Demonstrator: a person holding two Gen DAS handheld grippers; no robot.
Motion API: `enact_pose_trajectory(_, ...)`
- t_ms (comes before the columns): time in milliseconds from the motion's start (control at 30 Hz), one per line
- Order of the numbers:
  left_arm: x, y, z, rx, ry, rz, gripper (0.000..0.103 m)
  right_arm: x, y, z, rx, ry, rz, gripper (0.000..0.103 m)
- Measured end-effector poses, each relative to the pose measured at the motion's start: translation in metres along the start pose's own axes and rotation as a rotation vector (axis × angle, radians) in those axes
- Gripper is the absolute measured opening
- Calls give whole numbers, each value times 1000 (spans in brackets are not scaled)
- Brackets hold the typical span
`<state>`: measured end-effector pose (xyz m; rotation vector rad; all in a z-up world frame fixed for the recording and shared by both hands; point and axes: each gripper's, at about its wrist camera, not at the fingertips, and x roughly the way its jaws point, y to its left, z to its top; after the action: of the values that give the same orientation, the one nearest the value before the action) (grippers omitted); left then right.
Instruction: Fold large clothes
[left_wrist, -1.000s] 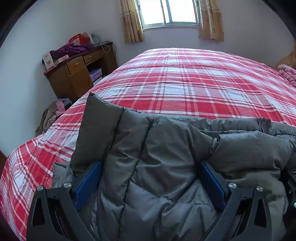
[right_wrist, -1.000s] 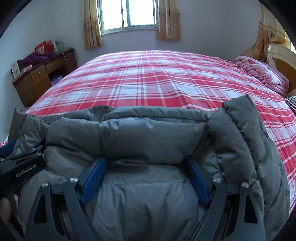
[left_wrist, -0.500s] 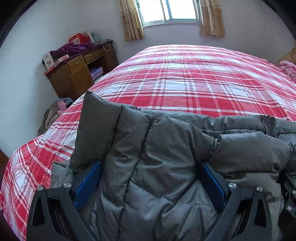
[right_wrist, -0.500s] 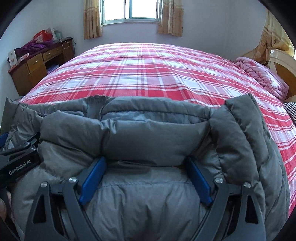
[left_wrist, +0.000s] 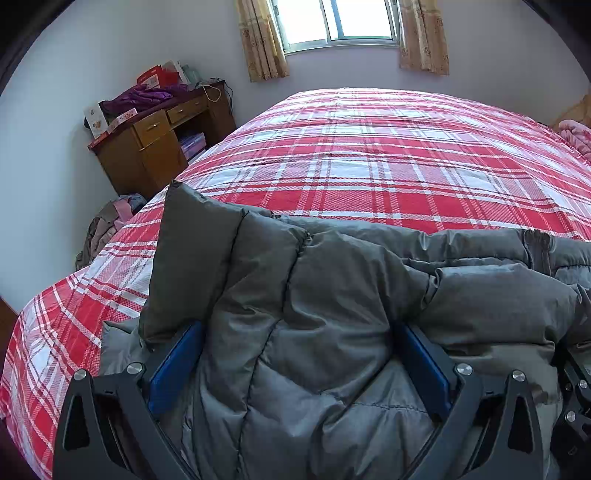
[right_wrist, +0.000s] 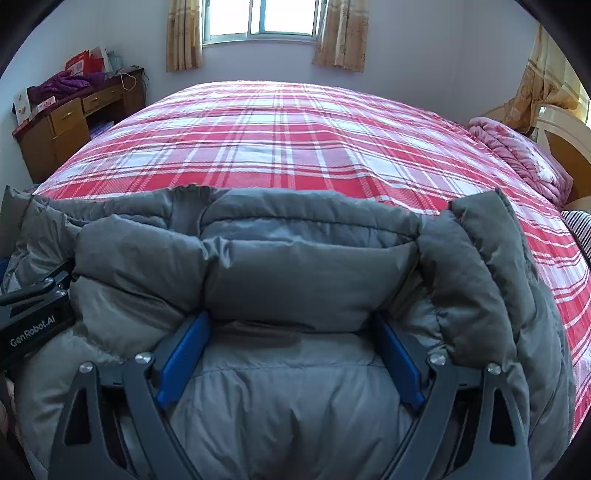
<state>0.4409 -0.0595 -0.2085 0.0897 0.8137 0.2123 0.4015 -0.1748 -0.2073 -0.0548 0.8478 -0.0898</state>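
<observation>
Jacket (left_wrist: 332, 314), grey and quilted, lying bunched at near edge of plaid bed (left_wrist: 388, 155), being grasped by left gripper (left_wrist: 299, 354) and right gripper (right_wrist: 291, 347), wide-set jaws of each clenching thick padded folds, desk (left_wrist: 155, 136) sitting far left.

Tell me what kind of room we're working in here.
A bedroom in a home, most likely. A large bed with a red plaid cover fills the room, a wooden desk piled with clothes and boxes stands by the wall, and a curtained window is behind it.
</observation>
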Motion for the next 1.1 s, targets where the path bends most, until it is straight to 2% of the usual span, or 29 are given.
enact_pose_trajectory(533, 0, -4, 2, 31, 9, 21, 102, 1, 1, 0, -10, 5, -12, 91)
enact_pose_trajectory(633, -10, 4, 5, 42, 37, -21, 102, 2, 2, 2, -18, 15, -16, 92)
enact_pose_trajectory(700, -37, 21, 4, 33, 16, -51, 102, -2, 2, 3, -26, 25, -5, 91)
enact_pose_trajectory(767, -65, 37, -2, 29, -31, -69, 102, -19, 2, 0, -29, 19, 6, 91)
enact_pose_trajectory(867, -94, 63, -24, 31, -88, -62, 102, -69, 14, -15, -53, -59, 61, 91)
enact_pose_trajectory(967, -80, 72, -51, 50, -43, -16, 102, -99, 30, -39, -95, -117, 47, 91)
enact_pose_trajectory(1033, -65, 73, -61, 48, 2, -1, 102, -93, 41, -53, -115, -86, 34, 91)
enact_pose_trajectory(1100, -60, 81, -69, 6, -8, -33, 102, -77, 47, -63, -128, -42, 22, 91)
